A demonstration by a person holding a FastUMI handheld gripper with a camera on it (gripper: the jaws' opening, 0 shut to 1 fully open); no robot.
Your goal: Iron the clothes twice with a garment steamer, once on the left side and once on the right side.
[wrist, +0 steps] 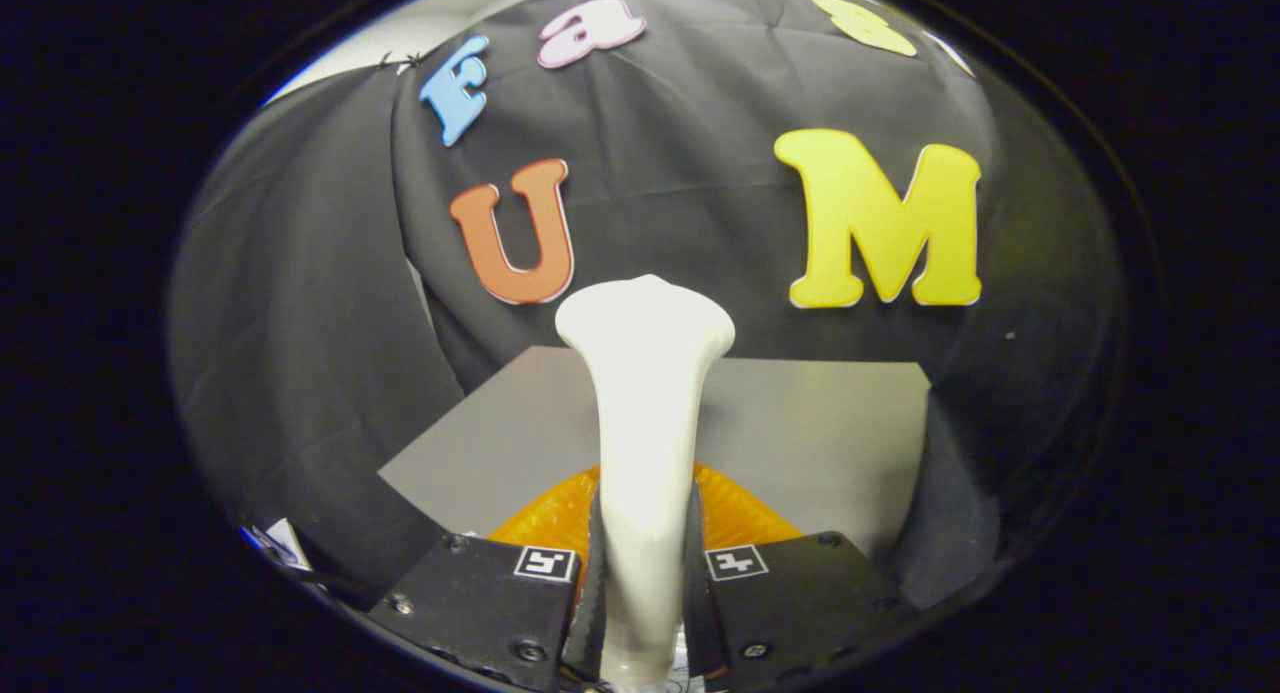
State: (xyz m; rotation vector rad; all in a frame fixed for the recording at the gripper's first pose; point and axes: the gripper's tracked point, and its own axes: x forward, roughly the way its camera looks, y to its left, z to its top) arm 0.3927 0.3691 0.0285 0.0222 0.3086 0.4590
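From the gripper's own camera, the gripper (pixel 643 573) has both fingers pressed against the narrow neck of a cream-white, smooth plastic garment steamer (pixel 645 413), one finger on each side, so the tool is closed and carrying it. The steamer stands up from between the fingers and flares into a wider, flattened head well ahead of them, set against the black cloth wall.

I judge the steamer stiff and fairly light, but glossy, so it could twist or slip in a two-finger hold; the waisted neck where the fingers sit now looks the soundest place to grip, since the flare above would stop it sliding through.

Below and just beyond the fingers lies an orange, ribbed piece of fabric (pixel 740 513), presumably the clothes to be ironed; it looks soft and likely to bunch if pushed. It rests on a flat grey table (pixel 830 423), most of it hidden behind the steamer and fingers.

By count: one steamer, one orange garment, one table, one gripper with two fingers.
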